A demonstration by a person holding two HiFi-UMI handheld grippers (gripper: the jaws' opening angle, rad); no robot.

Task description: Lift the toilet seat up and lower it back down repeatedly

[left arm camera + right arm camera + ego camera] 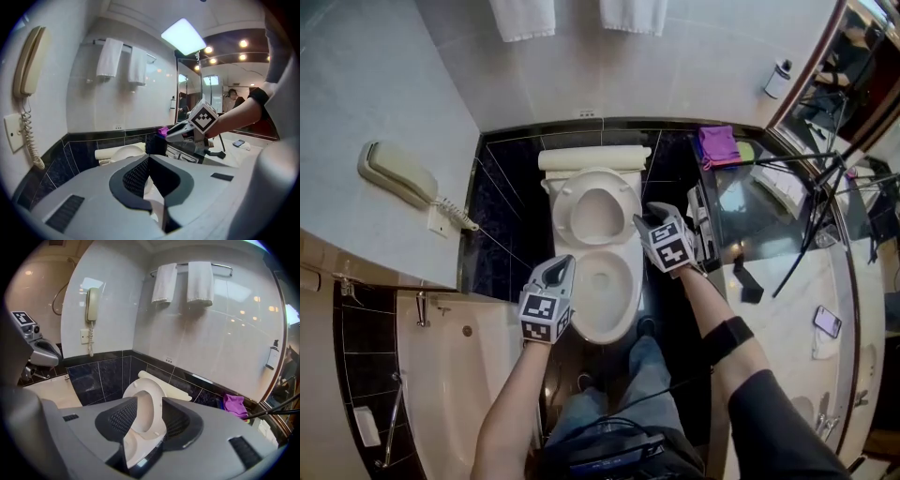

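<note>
Head view shows the toilet seat (598,211) raised, leaning back above the bowl (607,305): a lift looks done, lowering comes next. Right gripper (649,216) is open beside the seat's rim, holding nothing. Left gripper (560,266) is open and empty by the bowl.

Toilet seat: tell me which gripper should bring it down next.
Probably the right. The right gripper is beside the raised toilet seat, jaws apart and lined up on its rim in the right gripper view. The left gripper sits lower, beside the bowl.
</note>
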